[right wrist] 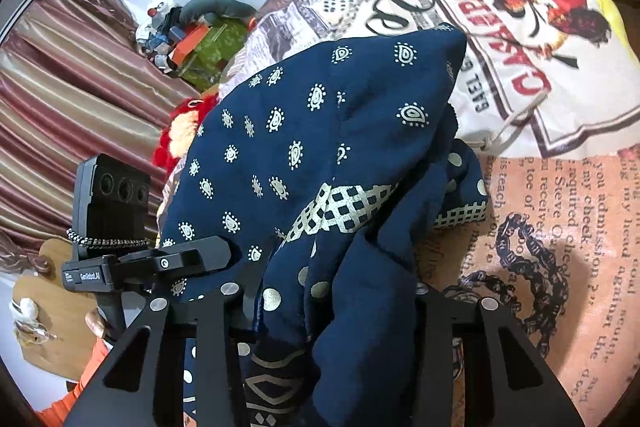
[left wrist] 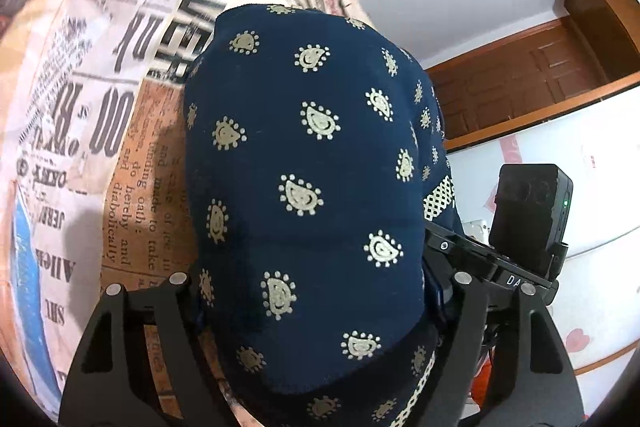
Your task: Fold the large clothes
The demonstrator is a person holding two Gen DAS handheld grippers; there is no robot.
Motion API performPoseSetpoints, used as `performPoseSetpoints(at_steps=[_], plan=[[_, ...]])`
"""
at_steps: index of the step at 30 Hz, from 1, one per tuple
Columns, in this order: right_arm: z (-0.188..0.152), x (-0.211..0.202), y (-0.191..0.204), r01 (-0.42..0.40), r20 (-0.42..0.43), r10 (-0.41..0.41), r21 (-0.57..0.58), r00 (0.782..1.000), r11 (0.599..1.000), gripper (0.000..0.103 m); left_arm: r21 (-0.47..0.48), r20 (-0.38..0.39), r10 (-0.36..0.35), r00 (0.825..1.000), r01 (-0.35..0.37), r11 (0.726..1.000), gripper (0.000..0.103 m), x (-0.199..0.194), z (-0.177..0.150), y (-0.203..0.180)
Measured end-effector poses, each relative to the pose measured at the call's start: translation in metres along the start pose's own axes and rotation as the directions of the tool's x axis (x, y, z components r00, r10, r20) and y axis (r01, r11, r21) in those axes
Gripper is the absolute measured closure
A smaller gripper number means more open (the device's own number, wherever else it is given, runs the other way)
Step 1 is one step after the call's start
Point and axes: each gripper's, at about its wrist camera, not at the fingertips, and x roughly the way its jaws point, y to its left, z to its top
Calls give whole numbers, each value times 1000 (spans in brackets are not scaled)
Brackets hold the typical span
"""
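Navy garment, soft woven cloth with cream paisley print and lattice border, bunched above newsprint-patterned bedspread. Left tongs and right tongs each clamp its folds.

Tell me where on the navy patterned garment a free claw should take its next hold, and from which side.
Take the navy garment at its far peaked corner, coming from above the newsprint bedspread. That corner stands clear as one thin fold, while the checked band sits in bunched layers.

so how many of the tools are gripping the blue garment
2. The left tool and the right tool each hold bunched folds of the blue garment; fingertips are hidden by cloth.
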Motion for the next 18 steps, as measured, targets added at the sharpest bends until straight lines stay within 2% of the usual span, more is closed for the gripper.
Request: performPoseSetpoints(at_steps=[9,14,18], plan=[[4,-37,56,-2,70,7,-74,998,997,63,65,92,-17,996,11,998,26,-65,-7,-27],[5,-45,99,-7,105,21,-133,994,991,63,79,154,-15,988,3,997,26,-107,-11,-24],[5,-38,130,-22,100,39,-167,994,986,63,75,189,4,982,-19,997,26,-138,-13,-13]])
